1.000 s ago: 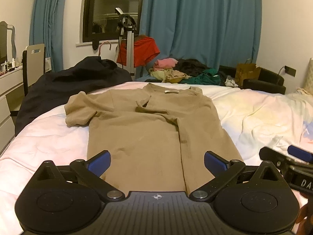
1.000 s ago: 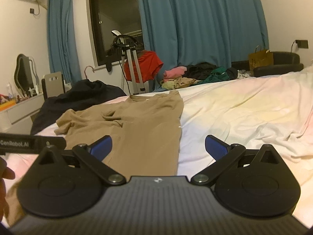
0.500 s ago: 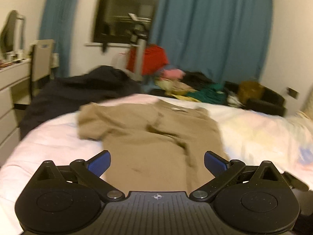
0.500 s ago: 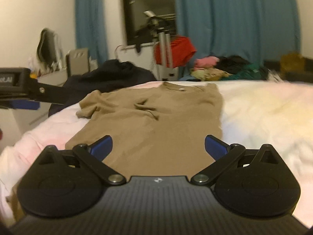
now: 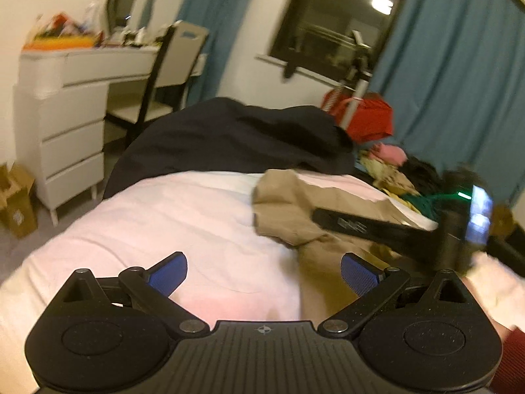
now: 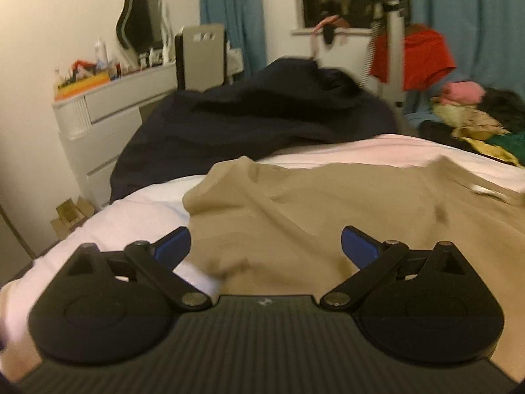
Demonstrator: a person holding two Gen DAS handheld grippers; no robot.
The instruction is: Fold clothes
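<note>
Warm, dim indoor light fills both views, and a ceiling lamp reflects as a bright spot in the dark window (image 5: pixel 341 29) at one o'clock. Motion blur smears everything beyond the sharp near foreground. Fisheye bending curves the edges, with black vignette corners.

Tan shirt (image 6: pixel 328 210) runs off right edge; dresser clutter (image 5: pixel 62 32) blurred.

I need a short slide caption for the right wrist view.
Open right claw above the tan short-sleeved shirt on the pale pink bed.
</note>
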